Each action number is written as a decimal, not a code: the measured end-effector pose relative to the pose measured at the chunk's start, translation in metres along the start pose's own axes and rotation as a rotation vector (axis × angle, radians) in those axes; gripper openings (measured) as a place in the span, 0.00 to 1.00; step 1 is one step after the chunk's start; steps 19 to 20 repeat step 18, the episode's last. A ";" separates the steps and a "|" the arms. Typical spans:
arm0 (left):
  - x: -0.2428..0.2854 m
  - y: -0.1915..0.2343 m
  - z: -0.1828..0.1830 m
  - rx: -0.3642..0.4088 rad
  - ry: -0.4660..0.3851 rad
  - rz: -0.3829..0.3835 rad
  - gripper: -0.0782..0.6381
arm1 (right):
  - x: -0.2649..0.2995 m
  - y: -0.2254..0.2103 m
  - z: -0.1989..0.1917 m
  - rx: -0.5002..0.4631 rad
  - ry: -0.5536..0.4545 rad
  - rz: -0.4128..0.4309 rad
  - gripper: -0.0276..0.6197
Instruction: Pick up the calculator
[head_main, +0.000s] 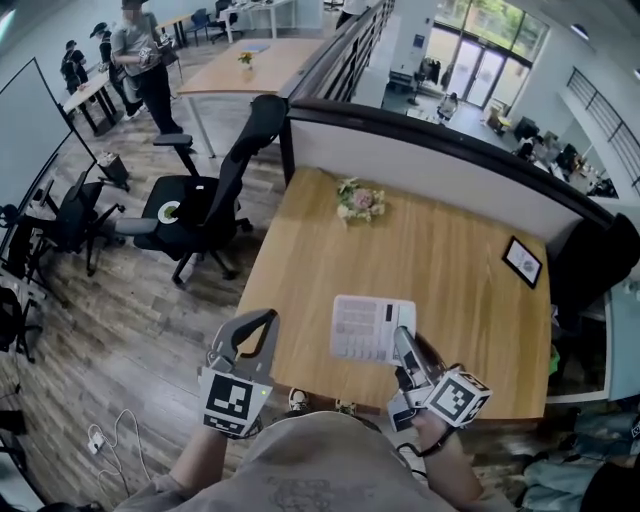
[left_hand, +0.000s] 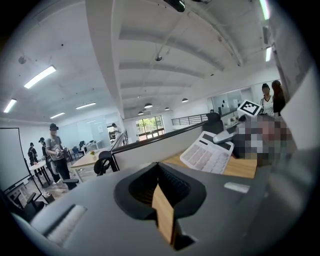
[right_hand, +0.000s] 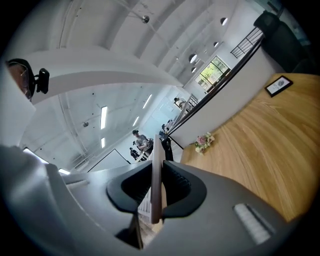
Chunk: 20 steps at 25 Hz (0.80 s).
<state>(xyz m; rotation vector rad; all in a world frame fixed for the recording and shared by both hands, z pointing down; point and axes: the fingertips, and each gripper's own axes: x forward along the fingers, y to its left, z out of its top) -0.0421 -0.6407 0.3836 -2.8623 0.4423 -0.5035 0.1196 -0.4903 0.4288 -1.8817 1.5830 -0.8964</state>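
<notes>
The white calculator (head_main: 368, 327) hangs tilted just above the near part of the wooden table (head_main: 460, 300), and my right gripper (head_main: 401, 337) is shut on its near right edge. In the right gripper view the calculator (right_hand: 155, 170) stands edge-on, pinched between the dark pads of that gripper (right_hand: 156, 194). The left gripper view shows the calculator (left_hand: 207, 153) from the side. My left gripper (head_main: 266, 320) hovers off the table's left edge, fingertips together, nothing in it; its jaws (left_hand: 162, 200) leave only a thin slit.
A small bunch of flowers (head_main: 358, 200) lies at the table's far side and a small framed picture (head_main: 523, 262) at its right. A dark-topped partition (head_main: 430, 150) backs the table. A black office chair (head_main: 205, 195) stands to the left; people stand far off.
</notes>
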 end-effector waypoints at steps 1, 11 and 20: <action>0.001 -0.002 0.001 0.002 -0.004 -0.004 0.11 | -0.001 -0.002 0.000 0.003 -0.001 -0.005 0.14; 0.004 -0.005 0.007 0.005 0.003 -0.027 0.11 | -0.007 -0.001 0.013 0.040 -0.028 0.001 0.14; 0.006 0.002 0.003 0.005 -0.006 -0.020 0.11 | 0.002 0.007 0.018 0.035 -0.047 0.036 0.14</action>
